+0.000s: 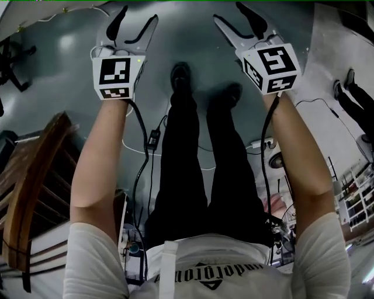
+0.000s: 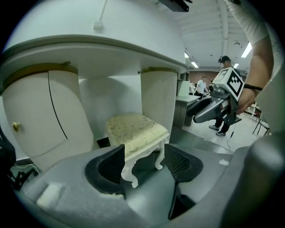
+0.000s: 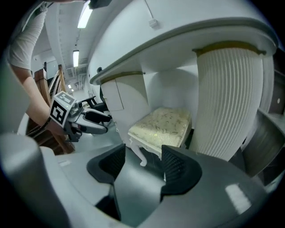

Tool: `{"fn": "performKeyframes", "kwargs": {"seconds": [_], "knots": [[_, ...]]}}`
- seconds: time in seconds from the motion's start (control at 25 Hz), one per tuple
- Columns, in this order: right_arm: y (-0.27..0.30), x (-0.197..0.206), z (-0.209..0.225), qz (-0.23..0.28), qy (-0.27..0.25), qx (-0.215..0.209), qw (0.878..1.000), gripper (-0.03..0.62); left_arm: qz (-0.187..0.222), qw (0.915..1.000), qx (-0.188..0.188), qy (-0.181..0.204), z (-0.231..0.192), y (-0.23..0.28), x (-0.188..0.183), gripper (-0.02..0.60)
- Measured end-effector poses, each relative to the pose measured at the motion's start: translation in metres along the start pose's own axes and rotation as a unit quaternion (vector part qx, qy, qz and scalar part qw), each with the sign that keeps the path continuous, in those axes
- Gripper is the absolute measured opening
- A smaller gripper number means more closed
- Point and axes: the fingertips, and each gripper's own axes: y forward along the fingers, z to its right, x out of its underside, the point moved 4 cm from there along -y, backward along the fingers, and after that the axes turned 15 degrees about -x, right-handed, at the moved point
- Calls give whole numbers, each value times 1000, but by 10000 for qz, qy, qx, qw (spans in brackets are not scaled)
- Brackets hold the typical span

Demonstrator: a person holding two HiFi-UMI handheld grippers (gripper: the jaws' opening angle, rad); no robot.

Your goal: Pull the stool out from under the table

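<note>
Grey floor (image 1: 70,47) underfoot, with a loose cable (image 1: 153,138) carrying a small black box. Dark wooden furniture (image 1: 32,181) at the left, perhaps a chair. Strip lights (image 3: 83,17) overhead, and a bystander (image 2: 203,84) stands far off.

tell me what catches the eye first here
A cream-cushioned stool with curly white legs sits tucked under a white table, beside a ribbed pillar. In the head view, the left hand-held gripper and right hand-held gripper reach forward, jaws open and empty.
</note>
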Motion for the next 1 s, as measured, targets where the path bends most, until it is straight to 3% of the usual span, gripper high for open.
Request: {"fn": "performKeyframes", "kwargs": {"seconds": [0.2,0.48,0.6,0.8,1.0], "knots": [[43,36,14,-253,-204,-22,9995,259,-271,9994,-43,202,4,38,60,298],[77,84,65,-321,59,342,9989,262,-813,9962,-293,111,5,98,118,327],[87,108,89,-440,174,527,9975,262,-995,9944,-353,35,9,131,131,342],[102,122,125,-349,553,742,9951,270,-1078,9904,-722,-486,4,162,140,377],[122,135,148,-391,643,762,9943,287,-1241,9890,-687,-413,8,190,159,383]]}}
